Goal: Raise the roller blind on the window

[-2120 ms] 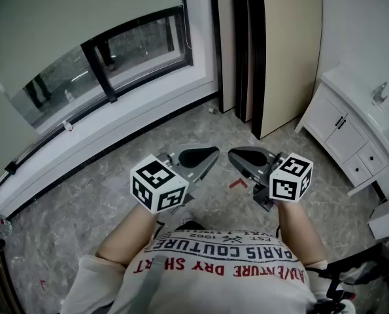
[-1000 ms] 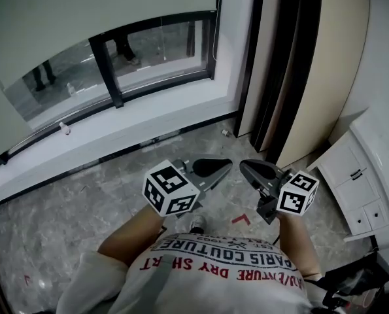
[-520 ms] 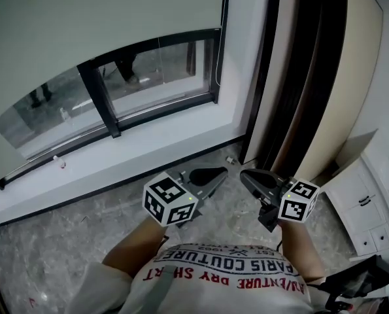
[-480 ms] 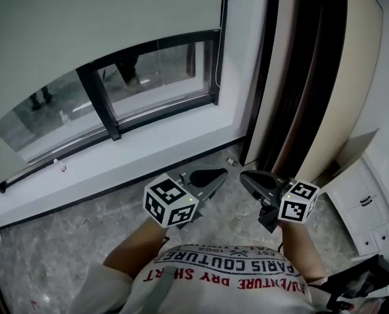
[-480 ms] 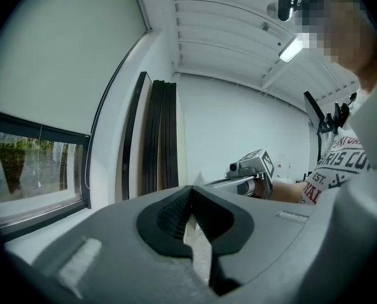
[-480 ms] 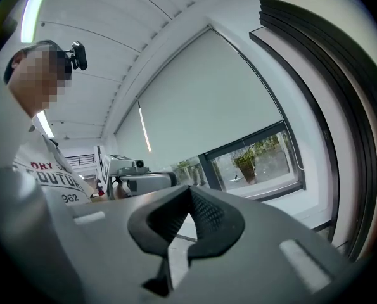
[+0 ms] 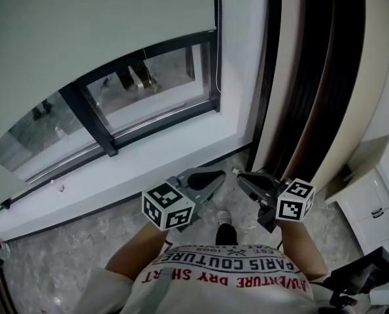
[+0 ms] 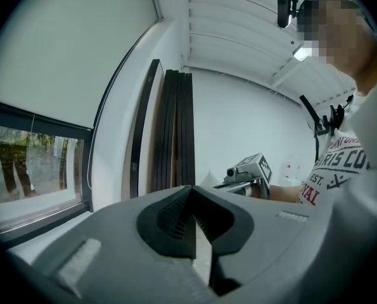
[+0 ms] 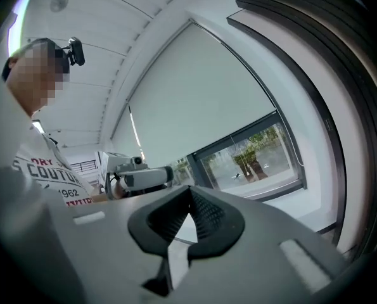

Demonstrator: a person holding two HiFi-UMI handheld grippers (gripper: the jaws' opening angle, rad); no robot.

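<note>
1. The roller blind (image 7: pixel 96 31) covers the upper part of the window (image 7: pixel 148 84). Its top runs out of the head view, so the roller itself cannot be seen, and only a strip of glass shows under its lower edge
2. In the left gripper view a thin line (image 8: pixel 90 170) hangs down the right side of the window. It looks like a cord but is too fine to be sure
3. The person's hands are hidden behind the grippers. Only the bare forearms (image 7: pixel 138 250), a printed shirt (image 7: pixel 227 273) and one shoe (image 7: pixel 225 218) on the floor (image 7: pixel 83 241) show
4. A white cabinet (image 7: pixel 371 208) at the right is cut off by the edge of the picture
5. The left gripper (image 7: pixel 220 174) is held low in front of the body, pointing forward and a little right towards the sill (image 7: pixel 148 152). Its jaws are pressed together with nothing between them
6. The right gripper (image 7: pixel 241 176) is just beside it, pointing forward and a little left. The tips are near each other but apart, and its jaws are likewise closed and empty
7. Both grippers are well apart from the blind and the window and touch nothing
</note>
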